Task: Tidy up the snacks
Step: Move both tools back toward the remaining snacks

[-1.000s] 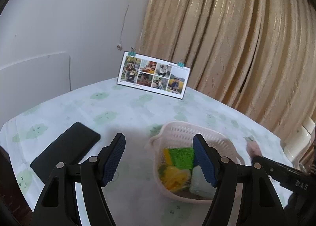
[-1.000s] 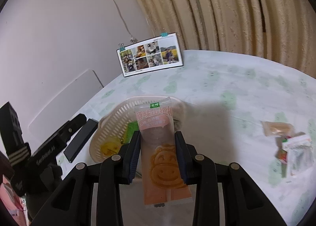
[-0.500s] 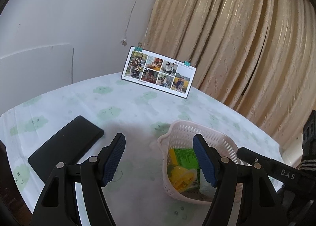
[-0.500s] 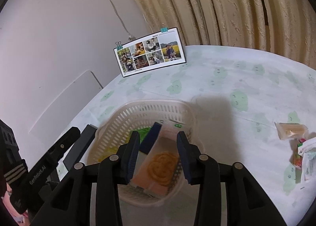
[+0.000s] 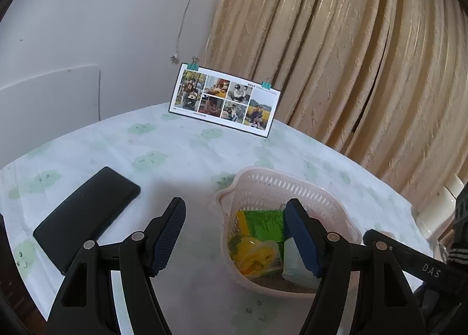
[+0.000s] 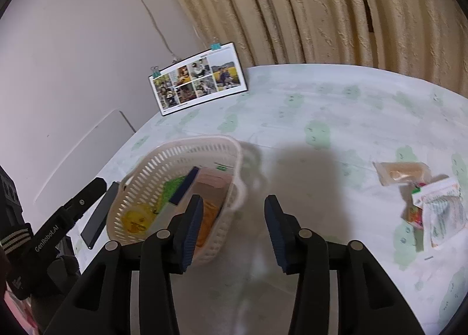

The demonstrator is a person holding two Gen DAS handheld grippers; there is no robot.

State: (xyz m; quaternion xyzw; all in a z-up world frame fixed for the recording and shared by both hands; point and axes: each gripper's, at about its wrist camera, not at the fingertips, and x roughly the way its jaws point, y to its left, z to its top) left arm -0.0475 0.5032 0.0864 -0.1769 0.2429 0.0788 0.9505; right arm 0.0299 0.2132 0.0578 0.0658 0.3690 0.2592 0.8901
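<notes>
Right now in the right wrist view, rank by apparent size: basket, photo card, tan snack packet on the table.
1. basket, clearly largest, though also nearest the camera.
2. photo card, farther back, so its real size may be understated.
3. tan snack packet, smallest as seen.

One basket (image 6: 187,147) stands on the surface (image 6: 321,106). Inside it at least five snacks show: one green packet (image 5: 261,221), one yellow jelly cup (image 5: 254,256), one pale packet (image 5: 294,264), one orange packet (image 6: 209,221) and one dark blue packet (image 6: 185,185). To the right, about three loose snacks lie in a group: one tan packet (image 6: 400,172), one white packet (image 6: 441,212) and one red-and-green packet (image 6: 414,215); overlap makes that count unsure. One black phone (image 5: 87,212) lies on the left. One photo card (image 5: 223,99) stands at the far side, held by two clips (image 5: 193,66). Two pairs of tongs are in view.
</notes>
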